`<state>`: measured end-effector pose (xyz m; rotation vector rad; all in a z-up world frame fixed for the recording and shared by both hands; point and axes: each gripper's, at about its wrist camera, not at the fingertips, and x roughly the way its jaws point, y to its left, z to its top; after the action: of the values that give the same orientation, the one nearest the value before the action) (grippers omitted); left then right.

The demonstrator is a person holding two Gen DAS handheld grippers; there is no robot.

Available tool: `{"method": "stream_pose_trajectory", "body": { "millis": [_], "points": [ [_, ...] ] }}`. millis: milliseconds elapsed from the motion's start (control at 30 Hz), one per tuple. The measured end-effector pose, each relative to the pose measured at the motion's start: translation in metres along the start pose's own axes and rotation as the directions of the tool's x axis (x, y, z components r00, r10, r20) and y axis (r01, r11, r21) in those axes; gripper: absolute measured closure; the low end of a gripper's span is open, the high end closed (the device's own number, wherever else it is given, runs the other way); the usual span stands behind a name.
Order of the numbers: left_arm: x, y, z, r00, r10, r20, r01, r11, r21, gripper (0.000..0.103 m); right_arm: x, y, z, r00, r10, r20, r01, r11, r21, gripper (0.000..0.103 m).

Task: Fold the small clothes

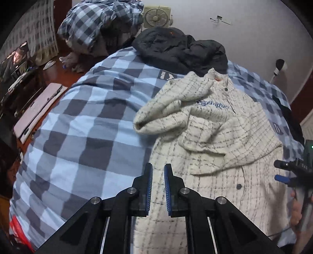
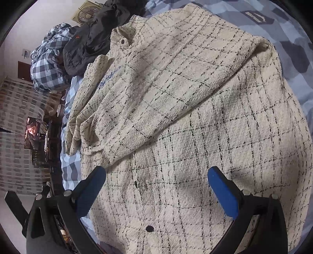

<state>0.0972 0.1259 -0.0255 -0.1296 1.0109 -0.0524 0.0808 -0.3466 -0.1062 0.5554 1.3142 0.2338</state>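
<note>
A cream checked jacket lies spread on the blue checked bedspread, one sleeve folded across its front. The left gripper hangs over the jacket's edge — fingers nearly together, gripping nothing. The right gripper stands wide over the cloth — empty.

Home bedroom: checked bedding, fan, TV.
</note>
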Motion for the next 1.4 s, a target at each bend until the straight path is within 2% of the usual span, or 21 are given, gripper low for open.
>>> {"method": "stream_pose_trajectory", "body": {
  "millis": [133, 233, 267, 300, 333, 367, 400, 433, 500, 633, 767, 833, 1000, 1100, 1133, 1200, 1233, 1267, 1300, 1333, 1400],
  "points": [
    [0.010, -0.010, -0.007, 0.990, -0.130, -0.047, 0.133, 0.988, 0.074, 0.093, 0.000, 0.011, -0.003, 0.999, -0.017, 0.041, 0.019, 0.999, -0.047, 0.001],
    [0.008, -0.023, -0.009, 0.999, -0.041, -0.029, 0.046, 0.980, 0.192, 0.092, -0.002, 0.021, -0.006, 0.996, -0.026, 0.086, 0.034, 0.995, -0.096, 0.001],
    [0.008, -0.023, -0.007, 0.997, -0.067, -0.031, 0.072, 0.975, 0.209, 0.092, -0.003, 0.025, -0.008, 0.995, -0.026, 0.100, 0.037, 0.993, -0.110, 0.001],
    [0.011, -0.019, -0.004, 0.984, -0.164, -0.063, 0.173, 0.965, 0.197, 0.092, -0.003, 0.028, -0.010, 0.994, -0.028, 0.105, 0.040, 0.992, -0.115, 0.001],
    [0.016, -0.013, -0.001, 0.951, -0.286, -0.113, 0.301, 0.941, 0.151, 0.093, -0.005, 0.033, -0.012, 0.994, -0.032, 0.107, 0.044, 0.993, -0.112, 0.001],
    [0.021, -0.007, 0.001, 0.928, -0.345, -0.144, 0.361, 0.926, 0.109, 0.093, -0.007, 0.037, -0.015, 0.993, -0.030, 0.112, 0.042, 0.993, -0.106, 0.001],
    [0.025, -0.002, 0.002, 0.916, -0.369, -0.159, 0.383, 0.921, 0.070, 0.093, -0.010, 0.048, -0.017, 0.992, -0.019, 0.121, 0.032, 0.994, -0.105, 0.001],
    [0.028, 0.001, 0.003, 0.934, -0.321, -0.159, 0.333, 0.941, 0.061, 0.093, -0.011, 0.056, -0.017, 0.992, -0.017, 0.124, 0.030, 0.994, -0.101, 0.001],
    [0.033, 0.001, 0.003, 0.950, -0.244, -0.195, 0.265, 0.960, 0.089, 0.092, -0.010, 0.088, -0.004, 0.992, -0.006, 0.127, 0.021, 0.992, -0.122, 0.001],
    [0.023, 0.011, 0.009, 0.954, -0.263, -0.142, 0.282, 0.951, 0.128, 0.092, 0.018, 0.156, 0.055, 0.996, -0.028, 0.082, 0.043, 0.982, -0.182, 0.001],
    [0.011, 0.029, 0.020, 0.978, -0.194, -0.081, 0.205, 0.963, 0.176, 0.092, 0.085, 0.213, 0.122, 0.999, -0.053, -0.011, 0.050, 0.978, -0.204, 0.001],
    [0.004, 0.043, 0.025, 0.986, -0.153, -0.063, 0.161, 0.973, 0.164, 0.092, 0.123, 0.240, 0.149, 0.994, -0.108, -0.022, 0.100, 0.969, -0.227, 0.001],
    [-0.016, 0.056, 0.041, 0.983, -0.182, 0.033, 0.176, 0.975, 0.133, 0.092, 0.193, 0.292, 0.188, 0.953, -0.299, 0.046, 0.300, 0.919, -0.255, 0.001],
    [-0.025, 0.069, 0.047, 0.983, -0.166, 0.077, 0.159, 0.983, 0.093, 0.092, 0.225, 0.303, 0.197, 0.945, -0.327, 0.009, 0.320, 0.918, -0.233, 0.001],
    [-0.026, 0.074, 0.048, 0.983, -0.160, 0.088, 0.153, 0.985, 0.079, 0.092, 0.234, 0.304, 0.199, 0.934, -0.358, -0.003, 0.347, 0.907, -0.238, 0.001],
    [-0.029, 0.080, 0.049, 0.985, -0.134, 0.105, 0.129, 0.990, 0.060, 0.092, 0.255, 0.303, 0.197, 0.873, -0.488, 0.007, 0.470, 0.837, -0.280, 0.003],
    [-0.030, 0.082, 0.049, 0.987, -0.116, 0.111, 0.111, 0.993, 0.051, 0.092, 0.261, 0.301, 0.196, 0.838, -0.544, 0.038, 0.529, 0.795, -0.297, 0.006],
    [-0.031, 0.084, 0.048, 0.988, -0.099, 0.116, 0.094, 0.994, 0.046, 0.092, 0.264, 0.298, 0.195, 0.818, -0.572, 0.065, 0.562, 0.769, -0.305, 0.022],
    [-0.033, 0.086, 0.048, 0.989, -0.082, 0.126, 0.078, 0.996, 0.035, 0.092, 0.267, 0.293, 0.193, 0.815, -0.576, 0.067, 0.566, 0.765, -0.307, 0.042],
    [-0.035, 0.089, 0.048, 0.987, -0.087, 0.137, 0.084, 0.996, 0.022, 0.092, 0.267, 0.288, 0.190, 0.833, -0.552, 0.045, 0.538, 0.787, -0.303, 0.052],
    [-0.038, 0.098, 0.048, 0.979, -0.129, 0.158, 0.135, 0.990, -0.029, 0.092, 0.258, 0.284, 0.184, 0.868, -0.495, 0.046, 0.486, 0.823, -0.294, 0.082]
  ]
}}
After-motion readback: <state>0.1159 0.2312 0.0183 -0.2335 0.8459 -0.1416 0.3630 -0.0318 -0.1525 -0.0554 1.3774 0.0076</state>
